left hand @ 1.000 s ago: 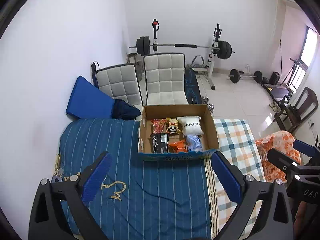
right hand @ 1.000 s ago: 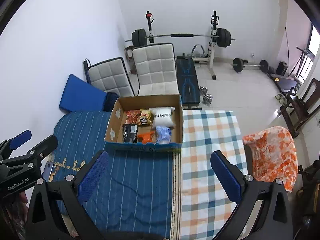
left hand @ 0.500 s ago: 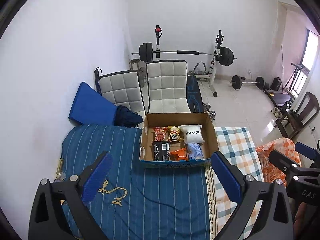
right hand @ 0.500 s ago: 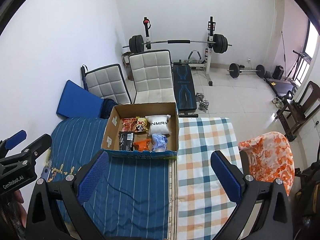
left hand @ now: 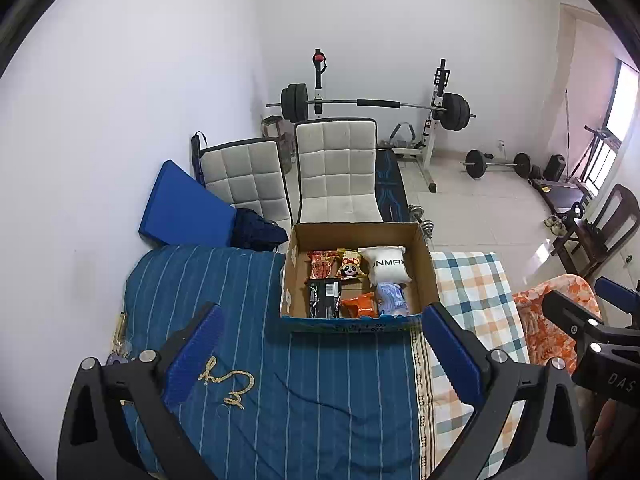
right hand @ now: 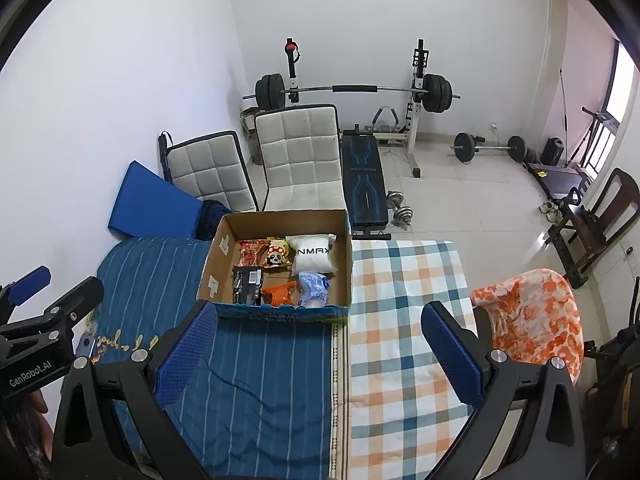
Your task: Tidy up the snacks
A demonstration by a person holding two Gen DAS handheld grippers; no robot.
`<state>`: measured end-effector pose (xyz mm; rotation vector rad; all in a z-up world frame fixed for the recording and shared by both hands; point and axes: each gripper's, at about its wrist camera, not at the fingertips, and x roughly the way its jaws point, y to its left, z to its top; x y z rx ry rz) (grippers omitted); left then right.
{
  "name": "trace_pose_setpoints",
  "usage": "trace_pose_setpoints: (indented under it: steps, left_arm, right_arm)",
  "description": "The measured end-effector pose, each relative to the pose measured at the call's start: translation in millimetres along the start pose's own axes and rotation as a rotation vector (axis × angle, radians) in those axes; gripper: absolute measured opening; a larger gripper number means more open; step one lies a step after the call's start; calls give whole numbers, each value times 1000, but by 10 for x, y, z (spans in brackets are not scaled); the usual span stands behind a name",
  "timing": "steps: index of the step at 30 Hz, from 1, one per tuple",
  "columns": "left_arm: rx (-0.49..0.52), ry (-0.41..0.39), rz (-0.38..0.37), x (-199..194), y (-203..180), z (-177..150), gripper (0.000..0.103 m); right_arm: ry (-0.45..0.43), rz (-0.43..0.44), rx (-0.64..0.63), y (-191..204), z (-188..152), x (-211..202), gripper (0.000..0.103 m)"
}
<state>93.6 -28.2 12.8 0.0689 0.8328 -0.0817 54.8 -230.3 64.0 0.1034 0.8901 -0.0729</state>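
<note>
1. My left gripper (left hand: 320,336) and right gripper (right hand: 316,332): fingers spread wide, nothing held, both above the bed.
2. Cardboard box (left hand: 424,268) sits on the blue striped blanket (left hand: 280,400), beside the checked cloth (right hand: 404,320).
3. Snack packets (right hand: 276,276) lie inside the box.

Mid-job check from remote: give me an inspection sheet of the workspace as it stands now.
Surface: blue striped cover beside checked cover.
Job's things: open cardboard box holds white pack, panda pack, red pack, black pack, orange pack, pale blue pack.
Clutter: orange patterned cloth on the right.
Grippers: left gripper and right gripper both open, empty.
Cables: nothing seen.
Surroundings: two white chairs, barbell rack, dumbbells.
</note>
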Motion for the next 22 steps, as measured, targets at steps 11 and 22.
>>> trace_pose_setpoints:
  steps: [11, 22]
  left_arm:
    - [-8, -2, 2, -7, 19, -20, 102]
    - [-10, 2, 0, -38, -2, -24, 102]
  right_arm:
    - [-6, -7, -2, -5, -15, -16, 103]
    - [-11, -7, 3, -21, -15, -34, 103]
